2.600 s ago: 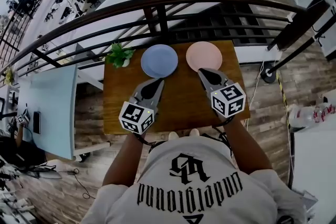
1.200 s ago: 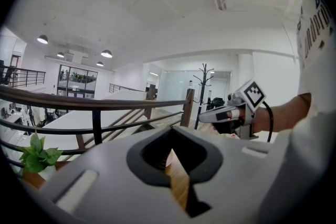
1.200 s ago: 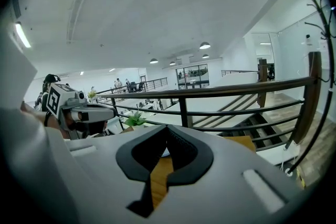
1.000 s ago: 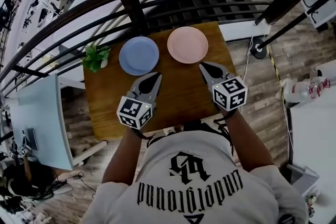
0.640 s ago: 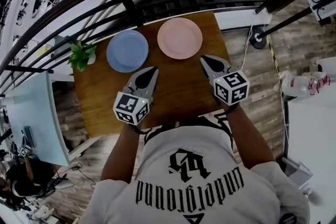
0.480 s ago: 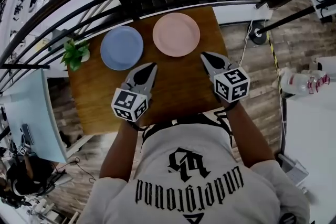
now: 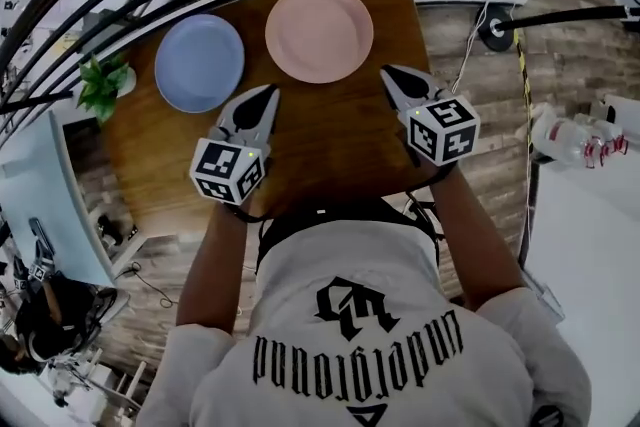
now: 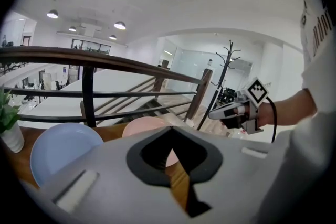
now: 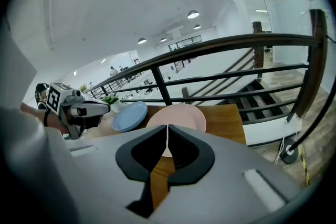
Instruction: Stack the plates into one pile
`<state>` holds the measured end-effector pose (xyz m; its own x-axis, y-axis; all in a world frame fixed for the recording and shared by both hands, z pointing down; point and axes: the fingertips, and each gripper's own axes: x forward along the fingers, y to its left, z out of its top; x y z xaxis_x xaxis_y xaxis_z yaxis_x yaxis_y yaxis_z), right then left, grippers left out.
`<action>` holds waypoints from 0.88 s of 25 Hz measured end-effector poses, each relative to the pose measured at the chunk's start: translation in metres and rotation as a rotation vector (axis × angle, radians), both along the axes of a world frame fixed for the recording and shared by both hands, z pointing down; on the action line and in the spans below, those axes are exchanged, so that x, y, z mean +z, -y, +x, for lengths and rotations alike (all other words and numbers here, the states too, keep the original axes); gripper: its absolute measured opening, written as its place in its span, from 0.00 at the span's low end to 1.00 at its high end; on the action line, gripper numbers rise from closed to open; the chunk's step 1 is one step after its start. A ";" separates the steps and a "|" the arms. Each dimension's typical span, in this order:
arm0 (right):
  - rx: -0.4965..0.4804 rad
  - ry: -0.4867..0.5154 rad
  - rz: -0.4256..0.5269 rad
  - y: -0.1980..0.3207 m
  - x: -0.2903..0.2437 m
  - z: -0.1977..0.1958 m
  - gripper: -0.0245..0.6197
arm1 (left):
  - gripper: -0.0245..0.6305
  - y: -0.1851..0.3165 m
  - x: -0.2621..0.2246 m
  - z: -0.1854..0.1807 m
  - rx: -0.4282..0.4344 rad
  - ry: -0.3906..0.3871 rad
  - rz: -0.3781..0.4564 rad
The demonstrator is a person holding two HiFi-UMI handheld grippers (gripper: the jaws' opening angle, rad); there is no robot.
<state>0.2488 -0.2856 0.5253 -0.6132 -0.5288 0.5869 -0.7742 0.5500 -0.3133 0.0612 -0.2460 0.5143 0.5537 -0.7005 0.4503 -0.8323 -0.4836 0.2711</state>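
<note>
The left gripper (image 7: 268, 95) hovers above the brown wooden table (image 7: 330, 140) with its two jaws brought together at the tips and nothing between them. The right gripper (image 7: 388, 73) does the same, its jaws closed to a hairline slit and empty. Just ahead of the left gripper's tips, and a little to their left, lies the round, pale blue plate (image 7: 199, 62), flat on the tabletop. Just ahead of the right gripper's tips, and somewhat to their left, lies the round, pale pink plate (image 7: 319, 31), also flat. The two plates sit side by side with a narrow strip of wood between them, neither resting on the other. Farther off to the left of the left gripper stands a small green potted plant (image 7: 103, 85) at the table's edge, and beyond the plates runs a dark metal railing (image 9: 220, 44). Judging from this, the stacking has not begun: this is the approach, with both tools nearing the plates and no plate taken up. The next move probably calls for one gripper to spread its jaws, come in low at the near rim of its plate so that one jaw slips under the thin edge, close on it, lift, and carry it over the other plate.
</note>
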 end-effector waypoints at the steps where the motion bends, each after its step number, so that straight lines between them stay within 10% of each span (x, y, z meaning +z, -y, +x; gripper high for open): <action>1: 0.000 0.002 -0.010 0.006 0.006 0.002 0.05 | 0.11 0.005 0.006 0.001 -0.003 0.004 -0.009; 22: 0.089 0.030 -0.262 0.091 0.140 0.005 0.15 | 0.11 0.055 0.092 0.006 -0.022 0.020 -0.119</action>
<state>0.2538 -0.3761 0.6650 -0.5898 -0.4141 0.6933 -0.8044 0.3771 -0.4591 0.0671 -0.3011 0.6061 0.5287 -0.6533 0.5419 -0.8482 -0.4308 0.3083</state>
